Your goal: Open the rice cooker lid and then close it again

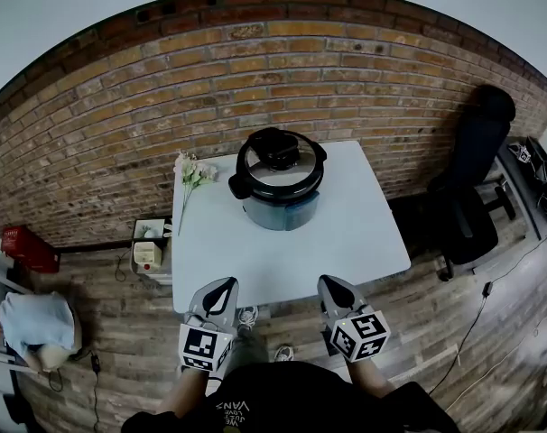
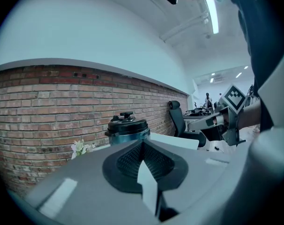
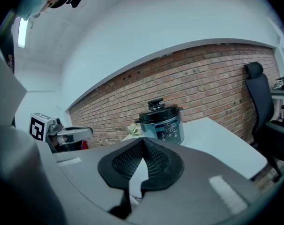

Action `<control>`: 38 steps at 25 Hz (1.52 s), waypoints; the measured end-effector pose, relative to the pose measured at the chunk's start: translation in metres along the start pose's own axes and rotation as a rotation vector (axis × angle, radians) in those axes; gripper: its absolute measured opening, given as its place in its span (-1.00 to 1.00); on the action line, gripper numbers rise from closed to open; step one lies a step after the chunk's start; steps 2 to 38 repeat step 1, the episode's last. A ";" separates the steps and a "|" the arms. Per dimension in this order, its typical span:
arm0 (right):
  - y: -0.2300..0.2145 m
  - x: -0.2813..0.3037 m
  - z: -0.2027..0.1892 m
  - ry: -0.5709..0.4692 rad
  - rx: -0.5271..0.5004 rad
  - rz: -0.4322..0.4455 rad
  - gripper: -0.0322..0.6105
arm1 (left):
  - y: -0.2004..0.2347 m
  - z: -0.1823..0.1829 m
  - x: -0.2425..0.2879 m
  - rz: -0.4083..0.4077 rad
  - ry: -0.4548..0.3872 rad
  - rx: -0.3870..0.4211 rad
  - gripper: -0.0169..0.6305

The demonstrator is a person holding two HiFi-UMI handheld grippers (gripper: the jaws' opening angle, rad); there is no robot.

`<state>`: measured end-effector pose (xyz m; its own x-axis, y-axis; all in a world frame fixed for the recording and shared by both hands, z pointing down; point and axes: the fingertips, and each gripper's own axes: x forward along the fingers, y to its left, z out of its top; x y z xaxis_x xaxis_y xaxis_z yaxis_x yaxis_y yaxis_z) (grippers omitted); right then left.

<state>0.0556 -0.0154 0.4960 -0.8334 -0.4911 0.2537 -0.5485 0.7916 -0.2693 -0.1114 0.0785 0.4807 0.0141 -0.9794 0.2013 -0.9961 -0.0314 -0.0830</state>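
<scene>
A silver-and-black rice cooker [image 1: 278, 180] stands near the back of a white table [image 1: 364, 242], its black lid down with a knob on top. It also shows in the left gripper view as the cooker [image 2: 128, 128] and in the right gripper view as the cooker [image 3: 161, 121]. My left gripper [image 1: 227, 284] hangs at the table's front edge, jaws shut with nothing between them. My right gripper [image 1: 328, 282] sits beside it at the same edge, also shut and empty. Both are well short of the cooker.
A small bunch of pale flowers [image 1: 191, 175] lies on the table's left back corner. A black office chair [image 1: 472, 174] stands to the right, a low shelf with boxes [image 1: 150, 246] to the left. A brick wall [image 1: 165, 88] runs behind.
</scene>
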 end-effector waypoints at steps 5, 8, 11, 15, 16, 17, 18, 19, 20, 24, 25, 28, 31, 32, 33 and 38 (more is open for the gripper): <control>0.000 -0.001 0.000 -0.001 0.000 0.001 -0.89 | -0.001 0.001 0.000 0.002 -0.006 0.002 -0.94; 0.000 -0.001 0.000 -0.001 0.000 0.001 -0.89 | -0.001 0.001 0.000 0.002 -0.006 0.002 -0.94; 0.000 -0.001 0.000 -0.001 0.000 0.001 -0.89 | -0.001 0.001 0.000 0.002 -0.006 0.002 -0.94; 0.000 -0.001 0.000 -0.001 0.000 0.001 -0.89 | -0.001 0.001 0.000 0.002 -0.006 0.002 -0.94; 0.000 -0.001 0.000 -0.001 0.000 0.001 -0.89 | -0.001 0.001 0.000 0.002 -0.006 0.002 -0.94; 0.000 -0.001 0.000 -0.001 0.000 0.001 -0.89 | -0.001 0.001 0.000 0.002 -0.006 0.002 -0.94; 0.000 -0.001 0.000 -0.001 0.000 0.001 -0.89 | -0.001 0.001 0.000 0.002 -0.006 0.002 -0.94; 0.000 -0.001 0.000 -0.001 0.000 0.001 -0.89 | -0.001 0.001 0.000 0.002 -0.006 0.002 -0.94; 0.000 -0.001 0.000 -0.001 0.000 0.001 -0.89 | -0.001 0.001 0.000 0.002 -0.006 0.002 -0.94; 0.000 -0.001 0.000 -0.001 0.000 0.001 -0.89 | -0.001 0.001 0.000 0.002 -0.006 0.002 -0.94; 0.000 -0.001 0.000 -0.001 0.000 0.001 -0.89 | -0.001 0.001 0.000 0.002 -0.006 0.002 -0.94; 0.000 -0.001 0.000 -0.001 0.000 0.001 -0.89 | -0.001 0.001 0.000 0.002 -0.006 0.002 -0.94; 0.000 -0.001 0.000 -0.001 0.000 0.001 -0.89 | -0.001 0.001 0.000 0.002 -0.006 0.002 -0.94; 0.000 -0.001 0.000 -0.001 0.000 0.001 -0.89 | -0.001 0.001 0.000 0.002 -0.006 0.002 -0.94; 0.000 -0.001 0.000 -0.001 0.000 0.001 -0.89 | -0.001 0.001 0.000 0.002 -0.006 0.002 -0.94; 0.000 -0.001 0.000 -0.001 0.000 0.001 -0.89 | -0.001 0.001 0.000 0.002 -0.006 0.002 -0.94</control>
